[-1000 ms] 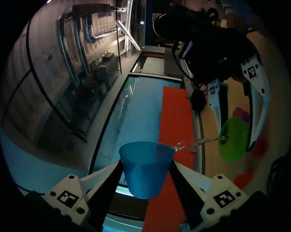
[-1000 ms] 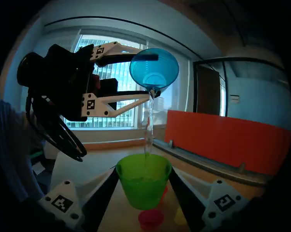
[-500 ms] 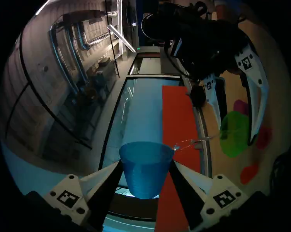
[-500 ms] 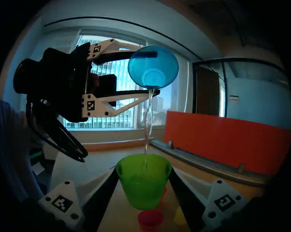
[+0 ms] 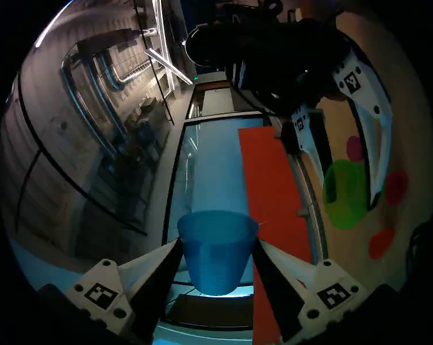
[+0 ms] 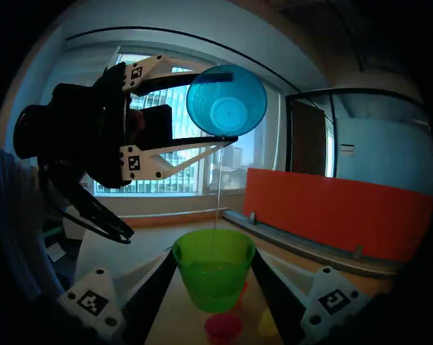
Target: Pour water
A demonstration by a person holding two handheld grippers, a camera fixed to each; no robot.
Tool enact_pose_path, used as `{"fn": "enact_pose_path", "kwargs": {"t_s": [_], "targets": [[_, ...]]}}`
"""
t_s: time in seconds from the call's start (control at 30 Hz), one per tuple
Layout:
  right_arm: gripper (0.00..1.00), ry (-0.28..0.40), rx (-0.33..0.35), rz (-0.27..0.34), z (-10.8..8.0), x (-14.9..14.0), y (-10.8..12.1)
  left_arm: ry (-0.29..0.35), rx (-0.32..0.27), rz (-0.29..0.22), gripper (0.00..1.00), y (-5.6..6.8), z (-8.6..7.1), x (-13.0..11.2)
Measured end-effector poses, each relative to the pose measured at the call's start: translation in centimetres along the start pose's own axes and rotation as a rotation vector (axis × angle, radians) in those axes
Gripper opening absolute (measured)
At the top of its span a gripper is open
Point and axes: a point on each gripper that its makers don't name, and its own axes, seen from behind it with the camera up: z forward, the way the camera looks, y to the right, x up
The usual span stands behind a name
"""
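No legible txt; wall sign (image 6: 348,147) too blurry.

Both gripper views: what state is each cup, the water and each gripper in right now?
green cup: upright, partly filled
blue cup: tipped on its side above the green cup
water: thin thread falling from the blue cup's rim into the green cup
left gripper: shut on blue cup
right gripper: shut on green cup
red cup: upright, not held

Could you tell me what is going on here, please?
A person is pouring water between two cups with a gripper in each hand. The left gripper holds a blue cup tipped on its side; the right gripper holds a green cup upright beneath it. A thin stream of water falls from the blue cup's rim into the green cup, already partly full.
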Motion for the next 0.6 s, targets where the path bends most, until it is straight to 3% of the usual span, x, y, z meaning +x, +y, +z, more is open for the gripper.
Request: {"fn": "enact_pose_path", "kwargs": {"t_s": [0.3,0.5,0.6], "targets": [[0.91,0.006,-0.001,0.001,-0.11,0.06,0.09,0.015,0.008,0.032,0.83,0.09,0.00,0.88],[0.91,0.009,-0.003,0.002,-0.16,0.04,0.18,0.012,0.011,0.010,0.83,-0.32,0.04,0.40],[0.91,0.011,-0.006,0.001,-0.22,0.08,0.34,0.007,0.007,-0.035,0.83,-0.17,0.13,-0.05]]}}
